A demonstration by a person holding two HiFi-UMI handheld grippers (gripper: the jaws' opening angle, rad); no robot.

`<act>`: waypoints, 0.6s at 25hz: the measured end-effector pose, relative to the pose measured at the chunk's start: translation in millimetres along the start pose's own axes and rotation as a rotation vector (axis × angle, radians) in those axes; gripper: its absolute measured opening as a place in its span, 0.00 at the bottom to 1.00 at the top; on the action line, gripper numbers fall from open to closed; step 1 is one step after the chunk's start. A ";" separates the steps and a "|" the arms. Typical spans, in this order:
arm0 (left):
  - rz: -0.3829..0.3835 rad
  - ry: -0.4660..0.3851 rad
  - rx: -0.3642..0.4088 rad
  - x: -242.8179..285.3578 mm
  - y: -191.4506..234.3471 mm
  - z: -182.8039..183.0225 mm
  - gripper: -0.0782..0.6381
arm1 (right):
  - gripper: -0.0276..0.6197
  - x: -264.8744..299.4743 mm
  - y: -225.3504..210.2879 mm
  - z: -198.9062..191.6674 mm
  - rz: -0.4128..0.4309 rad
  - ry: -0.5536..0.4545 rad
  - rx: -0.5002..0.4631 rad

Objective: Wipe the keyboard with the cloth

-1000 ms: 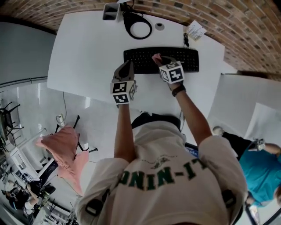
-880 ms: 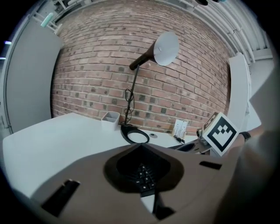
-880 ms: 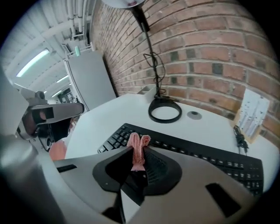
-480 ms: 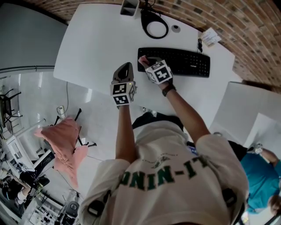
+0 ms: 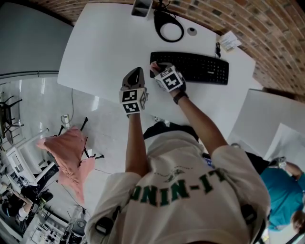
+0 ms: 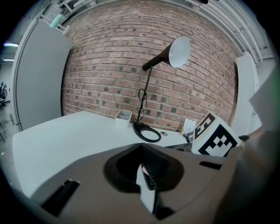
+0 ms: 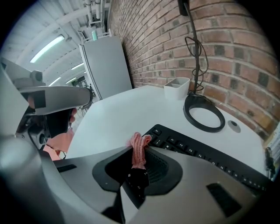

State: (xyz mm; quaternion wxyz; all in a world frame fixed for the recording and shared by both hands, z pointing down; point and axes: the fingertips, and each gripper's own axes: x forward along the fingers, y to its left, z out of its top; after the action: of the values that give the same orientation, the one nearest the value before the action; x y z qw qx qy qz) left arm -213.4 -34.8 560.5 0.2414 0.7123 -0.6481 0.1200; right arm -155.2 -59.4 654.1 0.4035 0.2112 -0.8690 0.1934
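Note:
A black keyboard point(image 5: 202, 67) lies on the white table point(image 5: 105, 43), near the brick wall. My right gripper point(image 5: 157, 69) is shut on a pink cloth point(image 5: 154, 66) and holds it at the keyboard's left end. In the right gripper view the bunched cloth point(image 7: 138, 148) sticks up between the jaws, just in front of the keyboard's point(image 7: 201, 155) corner keys. My left gripper point(image 5: 135, 75) hovers over the table to the left of the keyboard, apart from it. In the left gripper view its jaws point(image 6: 146, 177) are together with nothing between them.
A black ring-shaped lamp base point(image 5: 170, 29) and a white holder point(image 5: 142, 7) stand behind the keyboard by the wall, with a small paper tag point(image 5: 228, 41) at the right. A pink garment point(image 5: 71, 155) hangs off to the left, below table level. A person in teal point(image 5: 286, 190) sits at the right.
My right gripper has slid the pink cloth leftward along the keyboard, from about its middle to its left end. The left gripper has stayed in place.

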 end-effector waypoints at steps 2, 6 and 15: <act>-0.005 0.004 0.001 2.5 -2.9 0.2 0.10 | 0.13 -1.7 -1.7 -1.4 0.007 0.002 0.005; -0.014 0.010 0.008 7.9 -9.8 0.9 0.10 | 0.13 -6.5 -7.4 -4.9 0.021 0.003 0.011; -0.047 0.028 0.026 23.7 -33.7 -1.7 0.10 | 0.13 -23.3 -27.2 -19.2 0.004 0.003 0.024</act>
State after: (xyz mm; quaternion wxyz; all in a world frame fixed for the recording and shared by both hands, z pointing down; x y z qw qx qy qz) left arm -177.0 -53.0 567.1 0.2440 0.7286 -0.6261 0.1327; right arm -115.4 -67.5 651.8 0.4018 0.2142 -0.8664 0.2050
